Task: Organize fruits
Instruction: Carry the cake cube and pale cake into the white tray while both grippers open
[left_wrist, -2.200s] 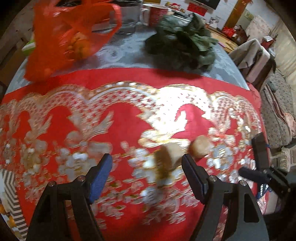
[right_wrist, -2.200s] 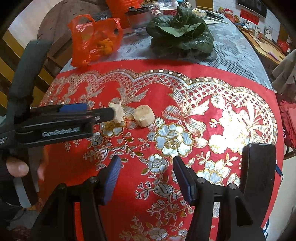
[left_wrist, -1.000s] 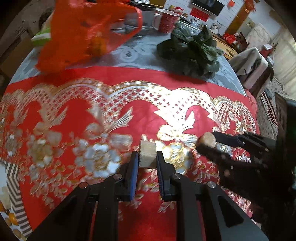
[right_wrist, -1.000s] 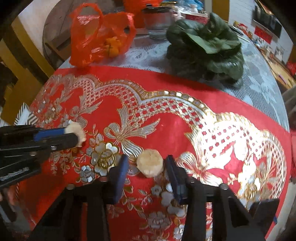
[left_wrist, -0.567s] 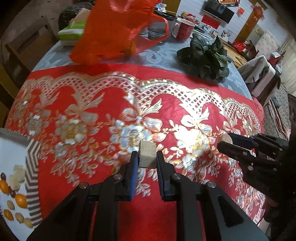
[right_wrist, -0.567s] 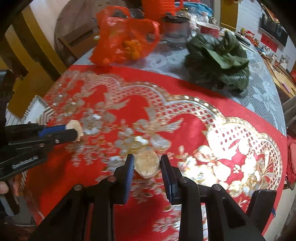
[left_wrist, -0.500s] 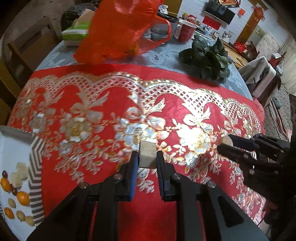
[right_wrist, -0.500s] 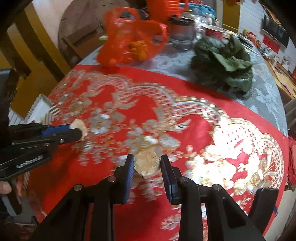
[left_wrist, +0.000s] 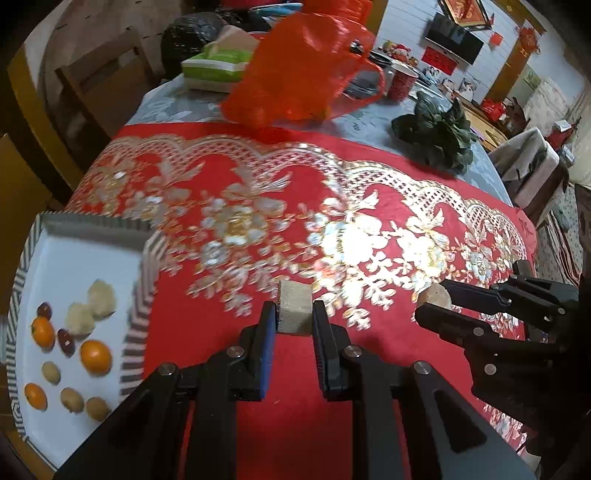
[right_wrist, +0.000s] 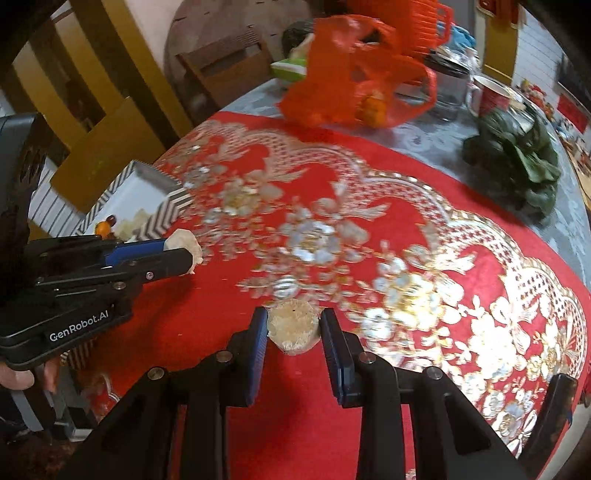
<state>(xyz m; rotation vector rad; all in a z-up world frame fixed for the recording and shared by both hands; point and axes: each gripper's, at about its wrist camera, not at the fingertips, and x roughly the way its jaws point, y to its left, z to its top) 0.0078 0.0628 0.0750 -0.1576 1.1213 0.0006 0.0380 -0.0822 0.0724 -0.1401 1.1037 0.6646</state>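
Note:
My left gripper (left_wrist: 293, 317) is shut on a pale, blocky fruit chunk (left_wrist: 294, 311), held above the red tablecloth (left_wrist: 314, 206). My right gripper (right_wrist: 293, 326) is shut on a round pale fruit piece (right_wrist: 293, 326), also held over the cloth. Each gripper shows in the other's view: the right one (left_wrist: 434, 300) at the right, the left one (right_wrist: 184, 249) at the left. A white tray with a striped rim (left_wrist: 142, 266) lies at the left and holds small oranges (left_wrist: 95, 356), pale chunks (left_wrist: 90, 306), dark red fruits and small yellowish fruits.
An orange plastic bag (left_wrist: 306, 74) with fruit sits at the table's far side beside a green tissue box (left_wrist: 218, 66), a red mug (left_wrist: 402, 83) and a glass jar (right_wrist: 448, 88). Leafy greens (left_wrist: 439, 136) lie far right. Wooden chairs (right_wrist: 221, 70) stand behind the table.
Both grippers closed on the two fruit pieces, lifted them off the cloth and carried them left. The striped tray has come into view at the left.

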